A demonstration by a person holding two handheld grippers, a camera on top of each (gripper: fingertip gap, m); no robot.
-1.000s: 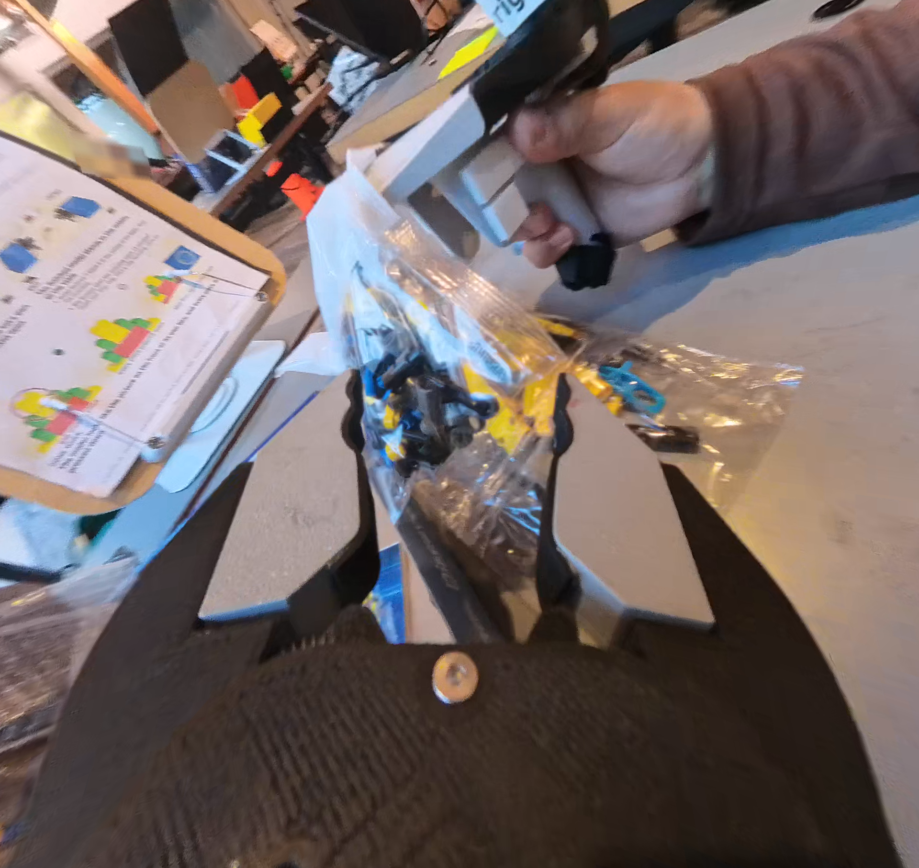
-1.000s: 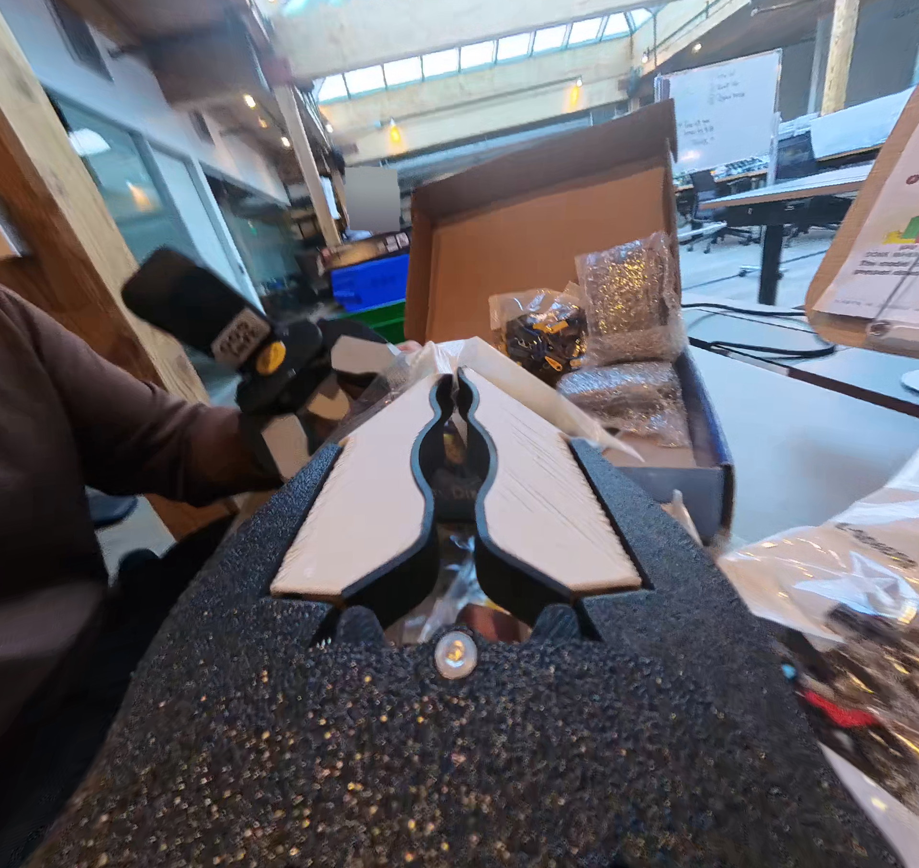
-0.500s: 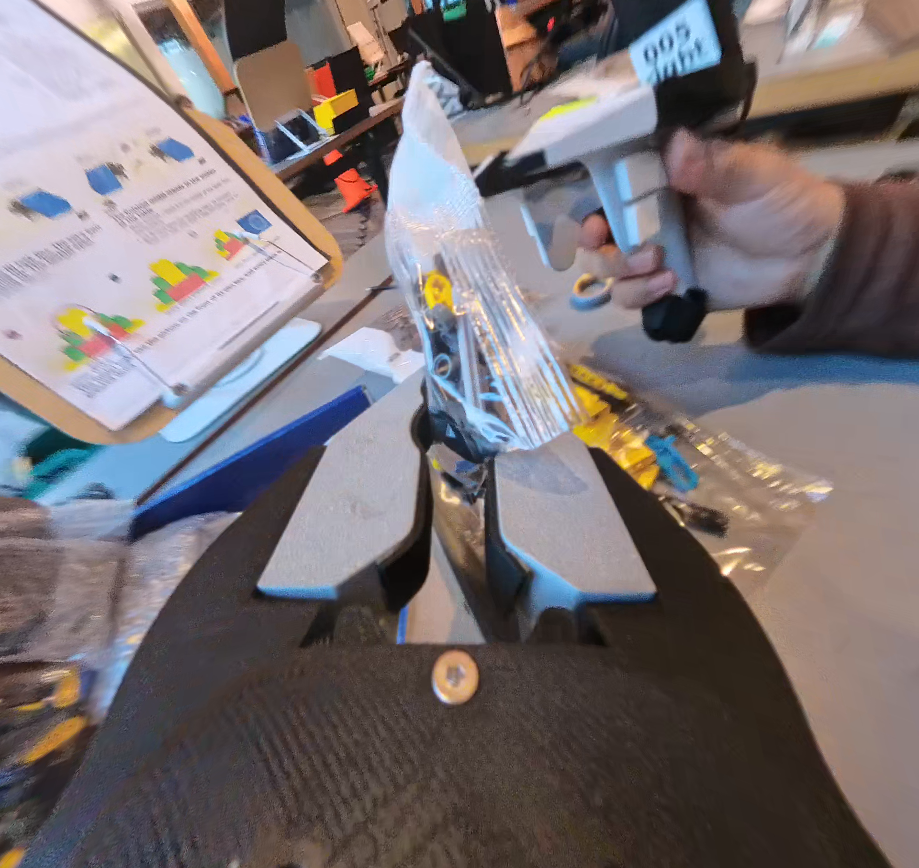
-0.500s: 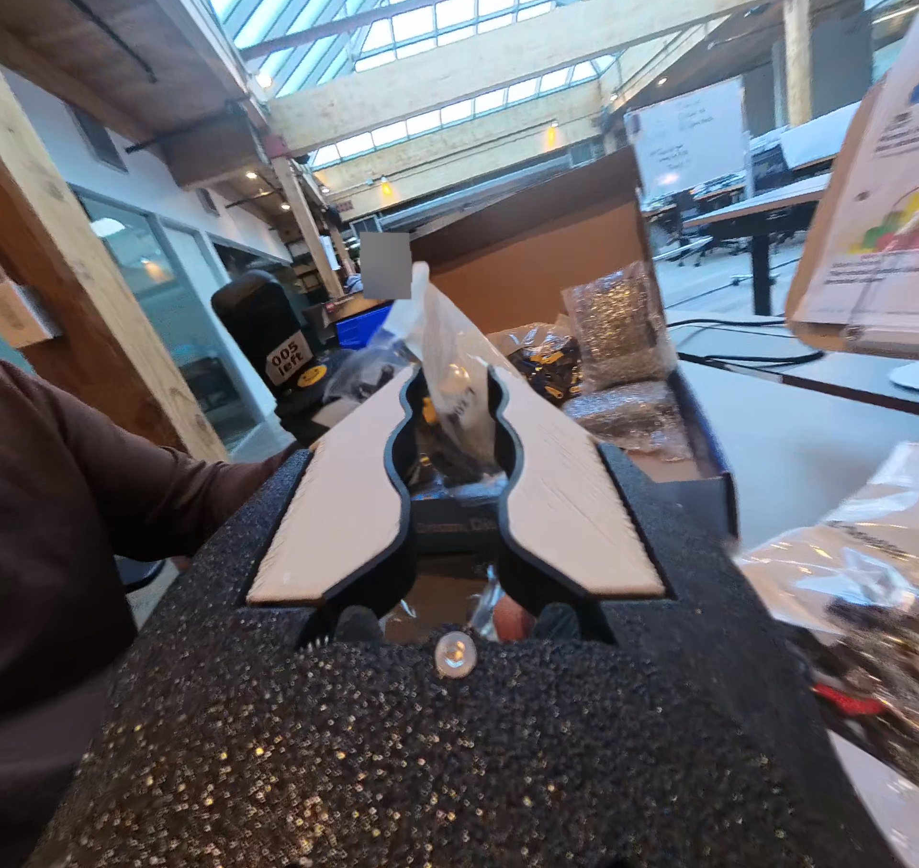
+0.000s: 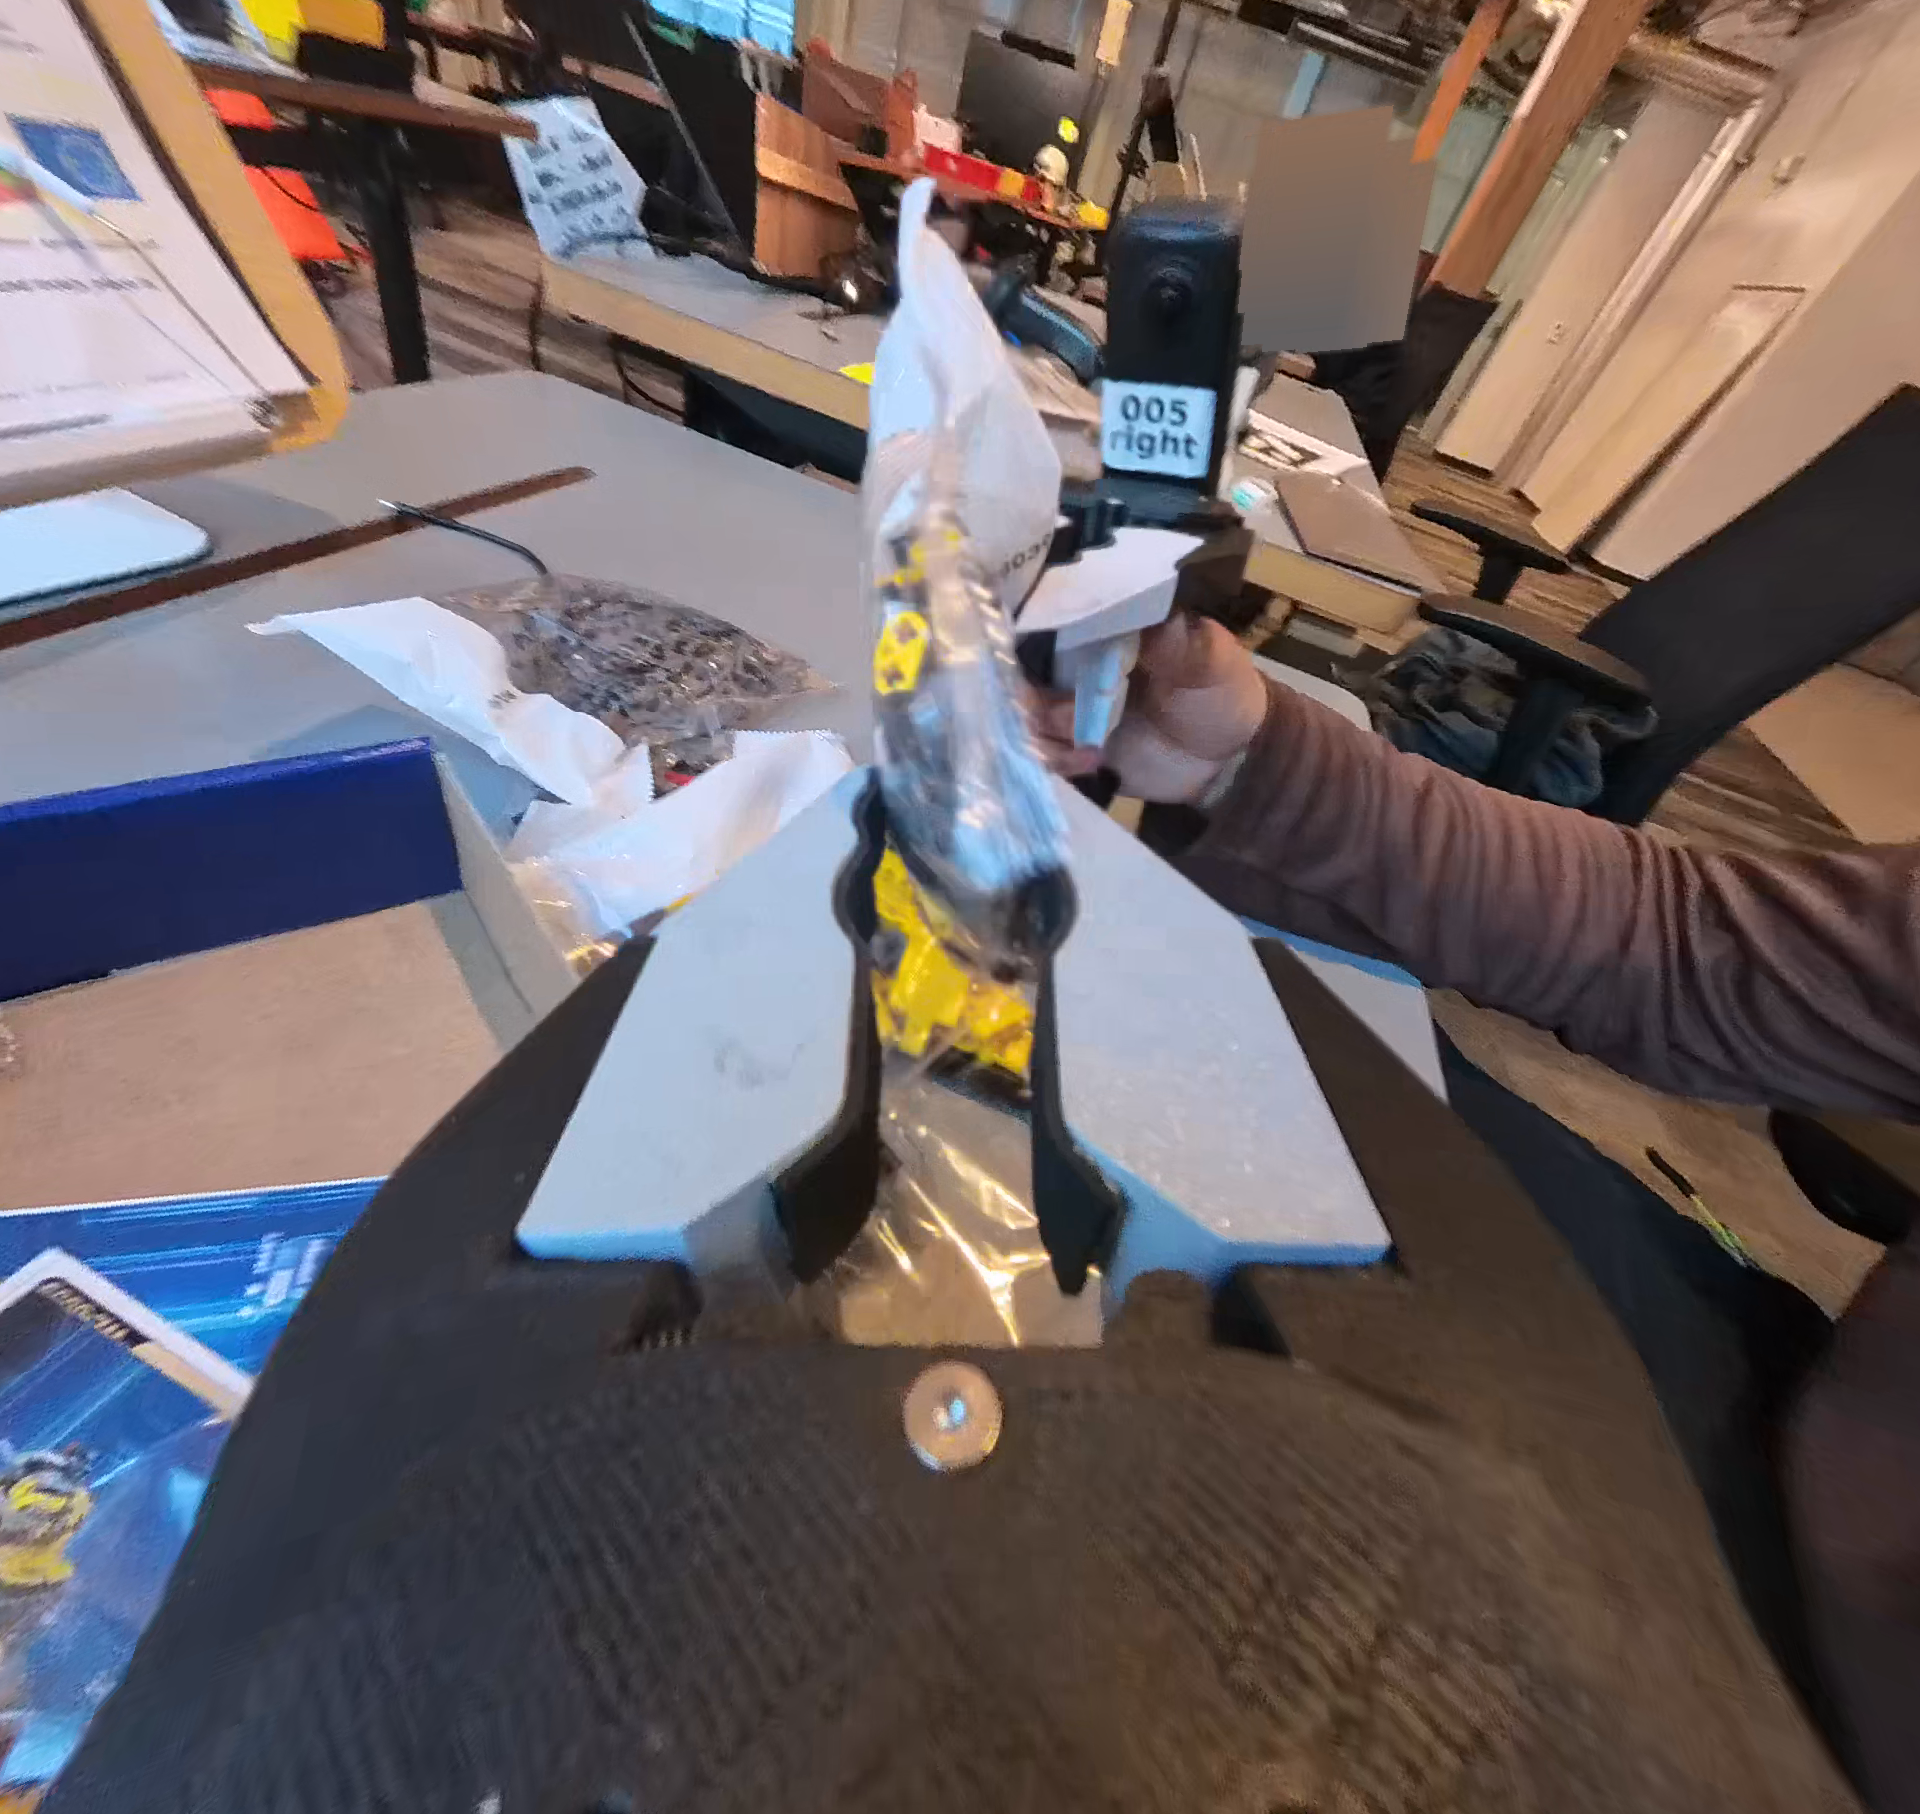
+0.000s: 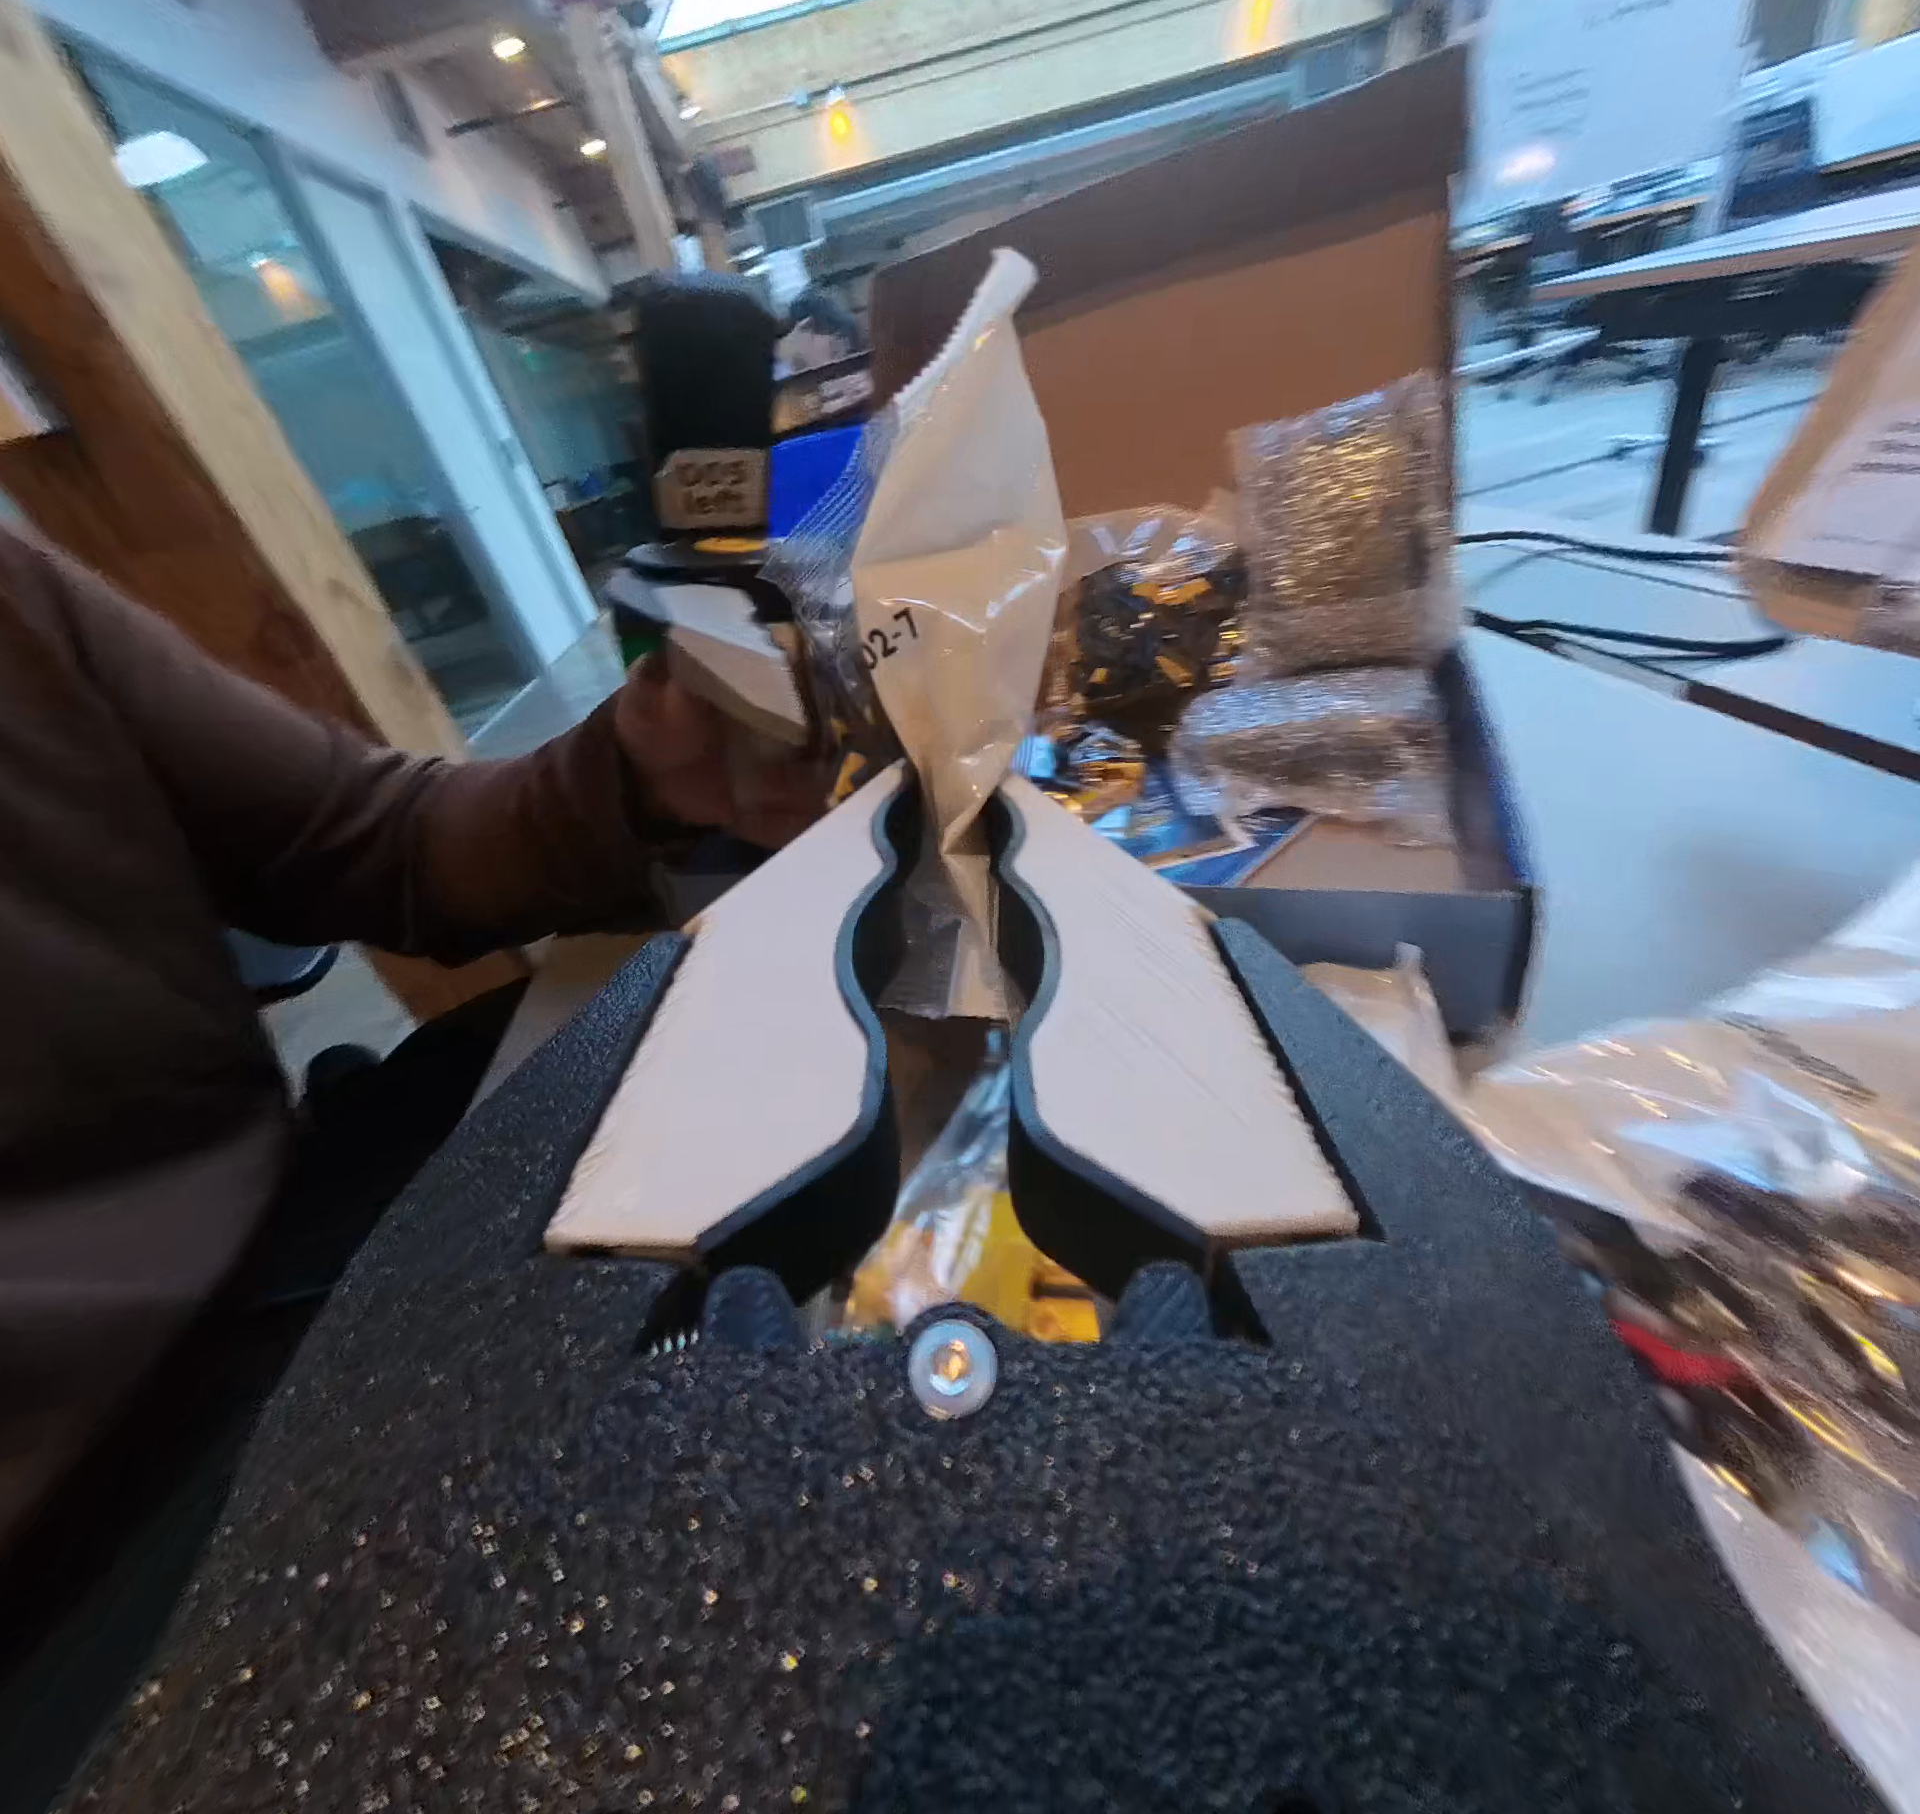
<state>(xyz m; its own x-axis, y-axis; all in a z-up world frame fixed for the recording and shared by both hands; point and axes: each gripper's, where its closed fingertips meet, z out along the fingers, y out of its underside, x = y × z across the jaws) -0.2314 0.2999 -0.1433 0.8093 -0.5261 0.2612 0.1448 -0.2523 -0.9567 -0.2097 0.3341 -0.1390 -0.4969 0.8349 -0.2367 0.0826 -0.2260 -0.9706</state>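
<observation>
both grippers, left [image 5: 951, 855] and right [image 6: 951, 808], pinch one plastic bag [image 5: 951, 559].

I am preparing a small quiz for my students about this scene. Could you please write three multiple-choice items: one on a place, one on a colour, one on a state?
1. Where is the clear plastic bag?
A. Flat on the table
B. Up in the air, between the two grippers
C. Inside the cardboard box

2. What colour is the outer wall of the open cardboard box?
A. Red
B. Green
C. Blue

3. In what state is the right gripper?
A. Shut on the bag
B. Wide open and empty
C. Shut on a pen

Answers:
1 B: the left gripper clamps one part of the bag and the right gripper another, and the bag stands clear of the table.
2 C: the wall shows dark blue in the right wrist view.
3 A: its fingers pinch the twisted plastic between them.
</observation>
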